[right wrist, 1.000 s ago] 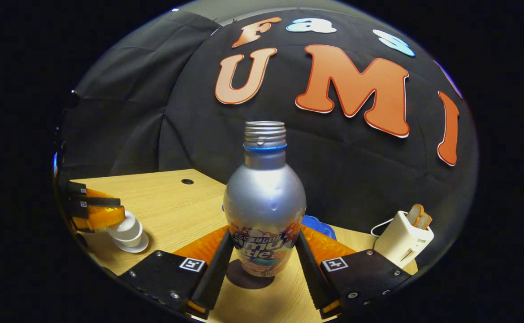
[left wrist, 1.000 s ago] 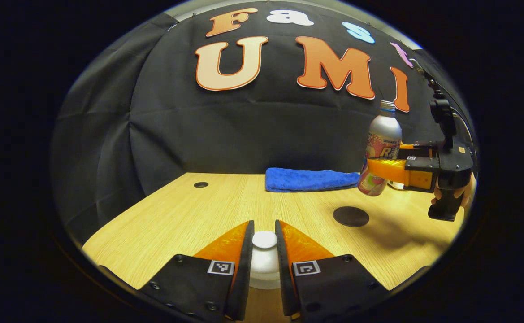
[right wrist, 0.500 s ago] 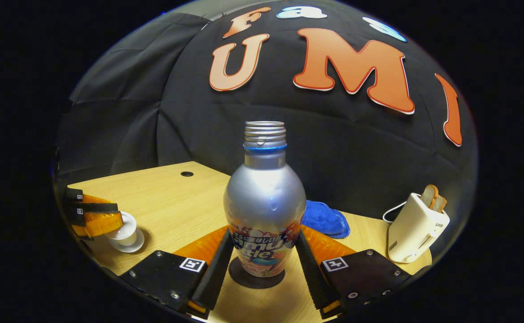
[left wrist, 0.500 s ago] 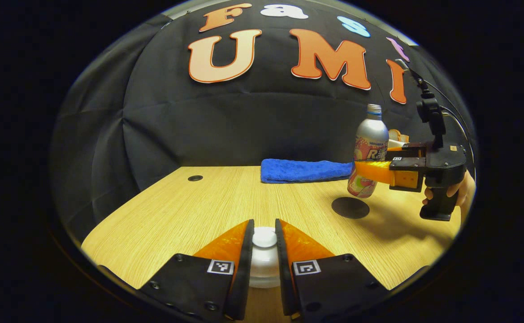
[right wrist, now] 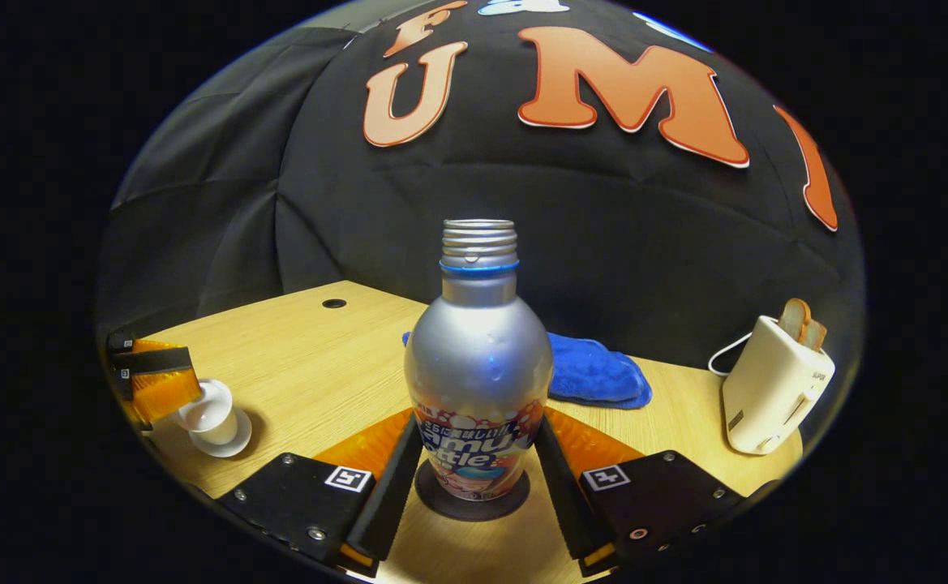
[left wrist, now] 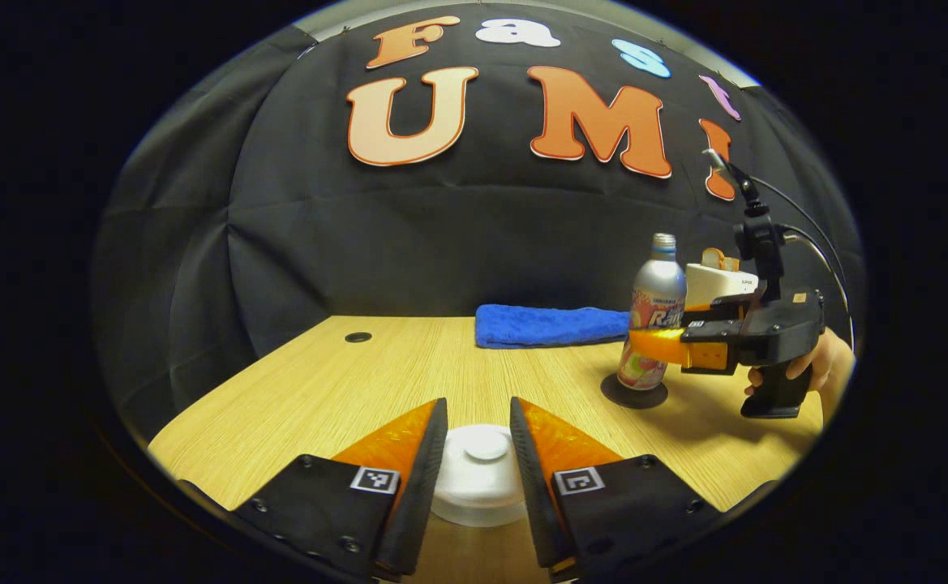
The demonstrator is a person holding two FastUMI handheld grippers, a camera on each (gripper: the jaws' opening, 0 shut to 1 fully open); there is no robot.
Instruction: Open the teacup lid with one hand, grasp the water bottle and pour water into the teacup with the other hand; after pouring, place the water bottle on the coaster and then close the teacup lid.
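Note:
The white lid (left wrist: 483, 462) lies on the teacup (right wrist: 212, 423), which stands on its saucer. My left gripper (left wrist: 478, 407) is open, with a finger on each side of the lid's knob and a small gap to it. It also shows as orange fingers (right wrist: 157, 388) just above the cup. The silver water bottle (right wrist: 478, 365), uncapped and upright, stands on the black coaster (right wrist: 439, 501). My right gripper (right wrist: 474, 454) is shut on the bottle's lower body. From the left gripper view the bottle (left wrist: 656, 312) rests on the coaster (left wrist: 634, 395) at the right.
A blue towel (left wrist: 551, 324) lies at the back of the wooden table (left wrist: 344, 389). A white toaster (right wrist: 774, 385) holding bread stands to the right of the bottle. A hand (left wrist: 826, 365) holds the right gripper's grip. A cable hole (left wrist: 358, 337) is at the far left.
The right gripper has lowered the bottle onto the coaster. The left gripper has set the lid down on the teacup and opened off its knob.

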